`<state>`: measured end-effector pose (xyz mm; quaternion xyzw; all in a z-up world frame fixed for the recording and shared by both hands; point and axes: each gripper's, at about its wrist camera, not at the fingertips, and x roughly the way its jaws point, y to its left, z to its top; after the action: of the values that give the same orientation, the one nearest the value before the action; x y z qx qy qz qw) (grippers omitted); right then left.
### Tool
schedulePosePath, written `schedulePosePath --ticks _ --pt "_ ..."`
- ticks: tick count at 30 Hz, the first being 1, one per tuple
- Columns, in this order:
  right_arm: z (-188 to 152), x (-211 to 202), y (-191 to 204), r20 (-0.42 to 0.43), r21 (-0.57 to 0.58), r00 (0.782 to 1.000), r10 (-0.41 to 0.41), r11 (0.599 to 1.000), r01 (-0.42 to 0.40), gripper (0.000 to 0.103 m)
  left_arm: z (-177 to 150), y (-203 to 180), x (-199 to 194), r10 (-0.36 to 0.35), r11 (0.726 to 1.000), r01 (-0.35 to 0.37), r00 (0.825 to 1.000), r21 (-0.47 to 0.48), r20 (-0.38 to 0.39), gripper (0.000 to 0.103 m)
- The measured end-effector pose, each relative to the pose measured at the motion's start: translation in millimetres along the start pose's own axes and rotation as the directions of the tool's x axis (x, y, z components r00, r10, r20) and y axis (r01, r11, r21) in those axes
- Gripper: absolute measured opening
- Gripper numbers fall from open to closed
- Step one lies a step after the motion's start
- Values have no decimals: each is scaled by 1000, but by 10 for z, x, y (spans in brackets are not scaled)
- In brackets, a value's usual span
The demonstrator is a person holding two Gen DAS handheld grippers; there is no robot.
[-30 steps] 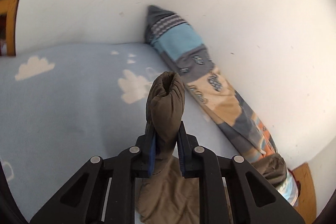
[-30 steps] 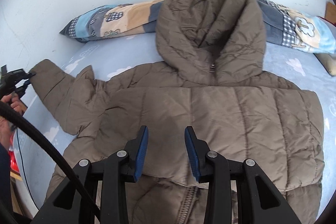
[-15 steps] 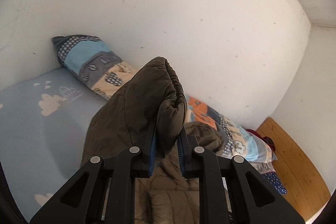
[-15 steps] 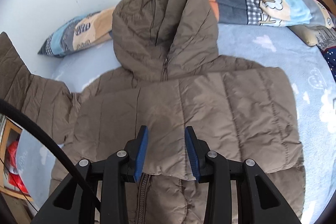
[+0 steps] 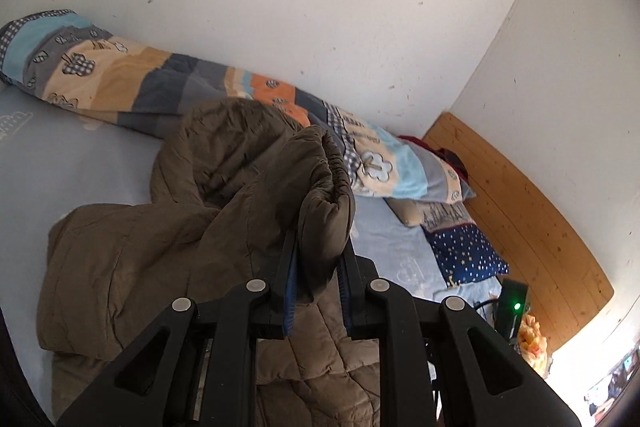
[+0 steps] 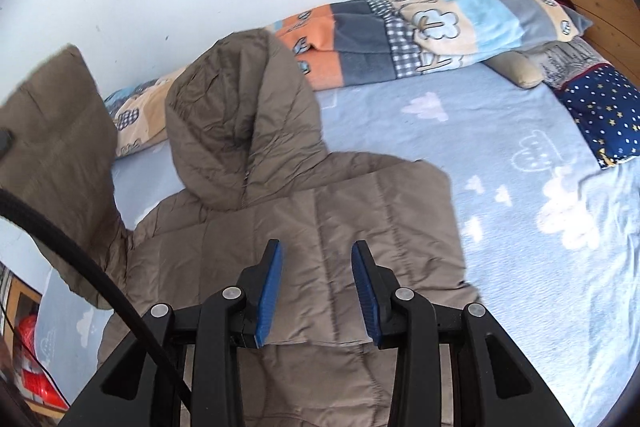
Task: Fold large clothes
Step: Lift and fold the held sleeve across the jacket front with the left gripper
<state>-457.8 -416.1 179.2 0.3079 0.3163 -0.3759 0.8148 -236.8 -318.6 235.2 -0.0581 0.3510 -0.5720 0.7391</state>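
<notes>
The left gripper (image 5: 316, 279) is clamped on the cuff (image 5: 326, 203) of the jacket's sleeve (image 6: 56, 131). A second ago that cuff was held out over bare blue bedsheet near the wall; now it hangs above the jacket's chest, with the hood (image 5: 224, 151) just beyond it. In the right wrist view the sleeve has risen from lying flat at the left edge into a tall lifted panel. I judge this to be the sleeve fold in progress: the arm is being carried inward across the body and is not yet laid down.

The right gripper (image 6: 316, 291) has its jaws apart with nothing between them, hovering over the front of the jacket (image 6: 320, 227). The jacket lies face up on the bedsheet (image 6: 520, 227), hood toward the wall. Its right side ends in a straight edge with no sleeve showing, so that sleeve is probably tucked in already, though I cannot confirm it.

Farther back, a rolled patterned blanket (image 6: 400, 39) runs along the wall, and a starred navy pillow (image 6: 604, 115) sits at the far right by the wooden headboard (image 5: 520, 211).

The jacket's hem is cut off behind both grippers. The lifted sleeve is motion-blurred, and its shoulder end is hidden by the cable (image 6: 80, 259). Red things at the lower left are too cropped to identify.
</notes>
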Motion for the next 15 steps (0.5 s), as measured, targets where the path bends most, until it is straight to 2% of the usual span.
schedulePosePath --ticks 5,8,15 --pt "44 -84 -270 13 46 999 -34 998 33 39 -444 -255 532 -18 999 22 992 30 -123 17" --pt "65 -142 -393 22 64 998 -64 996 62 39 -710 -305 824 28 997 -15 983 73 -182 17" --pt "86 -183 -583 23 88 997 -74 994 72 39 -1195 -218 1212 69 993 -34 944 114 -323 19"
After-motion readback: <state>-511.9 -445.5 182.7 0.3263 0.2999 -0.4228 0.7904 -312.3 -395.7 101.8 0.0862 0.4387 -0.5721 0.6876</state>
